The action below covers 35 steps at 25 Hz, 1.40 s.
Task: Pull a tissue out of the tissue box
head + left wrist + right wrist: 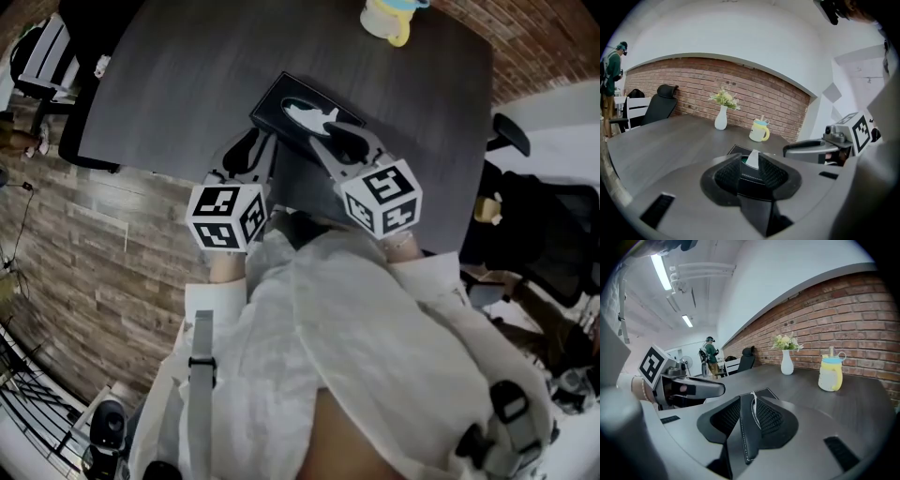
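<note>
Closest to you, your left gripper and right gripper both hang over the near edge of the dark table. Each has its jaws partway apart with nothing pressed between the pads. The black tissue box lies flat on the table just ahead of them. Its long axis runs diagonally, from far-left to near-right as you look down, and the white tissue stands up out of the oval slot in its top. Your right hand is the nearer one. Its tips are already over the box's near right part, and in the right gripper view the tissue shows as a thin white edge in the gap, close to one pad, with the box's stitched edge running under the jaws. The left gripper sits short of the box, off its near left side, and sees the tissue straight ahead between its jaws. So the pull looks like the right hand's job: a small reach forward, then close. I can read no brand or lettering on the box, and the cubes carry only square markers. Farther back stand a yellow lidded cup, a white vase and the brick wall.
</note>
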### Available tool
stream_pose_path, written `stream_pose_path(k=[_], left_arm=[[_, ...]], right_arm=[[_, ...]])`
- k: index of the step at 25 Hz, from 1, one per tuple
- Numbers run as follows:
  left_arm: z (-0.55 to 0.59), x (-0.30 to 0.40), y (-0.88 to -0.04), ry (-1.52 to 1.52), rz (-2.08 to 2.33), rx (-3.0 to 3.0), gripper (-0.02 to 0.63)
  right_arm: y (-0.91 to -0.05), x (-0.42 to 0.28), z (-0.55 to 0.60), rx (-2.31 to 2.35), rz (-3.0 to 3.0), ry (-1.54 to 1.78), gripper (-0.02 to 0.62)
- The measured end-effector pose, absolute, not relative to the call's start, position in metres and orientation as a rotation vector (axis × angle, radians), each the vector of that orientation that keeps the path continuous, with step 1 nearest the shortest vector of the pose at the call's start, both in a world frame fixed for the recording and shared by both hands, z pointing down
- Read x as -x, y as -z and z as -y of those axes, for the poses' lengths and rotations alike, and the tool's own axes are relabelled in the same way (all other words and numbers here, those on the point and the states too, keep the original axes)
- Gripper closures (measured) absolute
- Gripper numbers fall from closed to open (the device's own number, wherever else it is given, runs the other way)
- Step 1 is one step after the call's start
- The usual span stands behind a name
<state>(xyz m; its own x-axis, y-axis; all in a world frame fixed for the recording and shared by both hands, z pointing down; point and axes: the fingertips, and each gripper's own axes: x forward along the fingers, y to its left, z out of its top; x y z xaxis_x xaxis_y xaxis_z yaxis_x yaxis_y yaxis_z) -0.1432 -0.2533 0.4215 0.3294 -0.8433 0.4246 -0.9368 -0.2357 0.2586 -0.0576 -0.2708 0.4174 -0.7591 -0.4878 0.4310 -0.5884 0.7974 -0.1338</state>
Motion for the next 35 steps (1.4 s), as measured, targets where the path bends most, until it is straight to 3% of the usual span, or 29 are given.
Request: stream_pose_path(k=[15,35], left_arm=[[0.295,0.169,-0.443,-0.332,1.347,-2.237,0.514],[0.325,0.175,-0.482,-0.515,1.186,-2.327,0.427]], right_arm=[[-0.43,0.053,0.308,-1.056,2.435,-0.402,0.505],[-0.453,0.056,0.316,-1.009,2.263,-0.324,0.453]])
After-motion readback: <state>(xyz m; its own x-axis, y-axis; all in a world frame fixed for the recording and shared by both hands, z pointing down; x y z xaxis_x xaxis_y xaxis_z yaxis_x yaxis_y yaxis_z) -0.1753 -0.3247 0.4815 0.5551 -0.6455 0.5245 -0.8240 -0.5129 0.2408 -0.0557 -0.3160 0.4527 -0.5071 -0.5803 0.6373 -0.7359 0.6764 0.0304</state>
